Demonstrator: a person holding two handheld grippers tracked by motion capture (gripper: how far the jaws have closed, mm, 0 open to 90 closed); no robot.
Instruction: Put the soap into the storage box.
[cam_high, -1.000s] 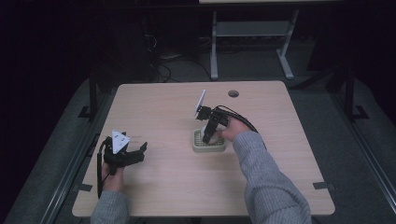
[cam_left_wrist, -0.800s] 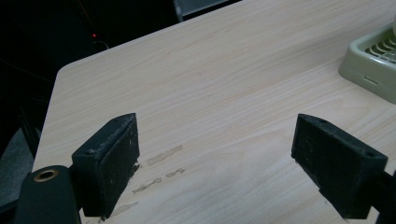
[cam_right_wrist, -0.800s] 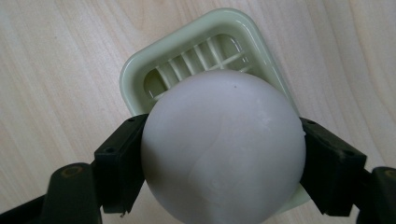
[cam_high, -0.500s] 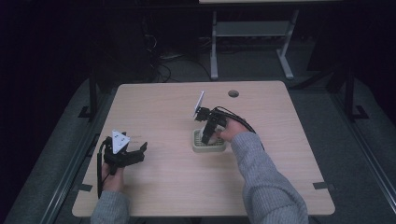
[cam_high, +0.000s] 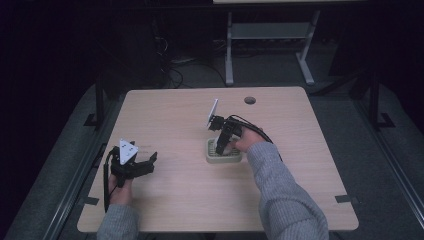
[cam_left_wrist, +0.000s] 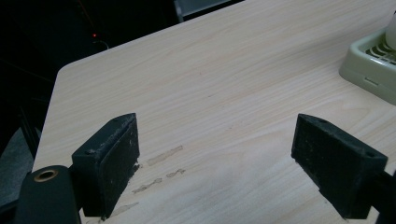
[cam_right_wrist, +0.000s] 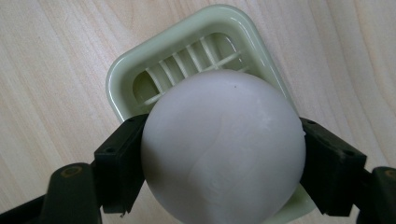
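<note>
While the right gripper is clenching a white ball between its two black jaws, one pad is pressing each side of it at about 9 and 3 o'clock in the right gripper view. Directly behind the ball, a pale green slatted soap dish is sitting on the wooden table, its ribbed floor peeking out toward 11 o'clock of the ball; whether the ball is touching the dish or hanging just above it cannot be told. In the high view the right gripper is pointing down over the soap dish, which is lying near the middle of the table, and a hand in a grey sleeve is reaching in from 5 o'clock.

Toward 8 o'clock of the dish, well apart from it, the left gripper is resting low over the table in the person's other hand. Its jaws are standing wide apart around bare wood in the left gripper view, gripping nothing, and the soap dish is showing at roughly 2 o'clock there.
</note>
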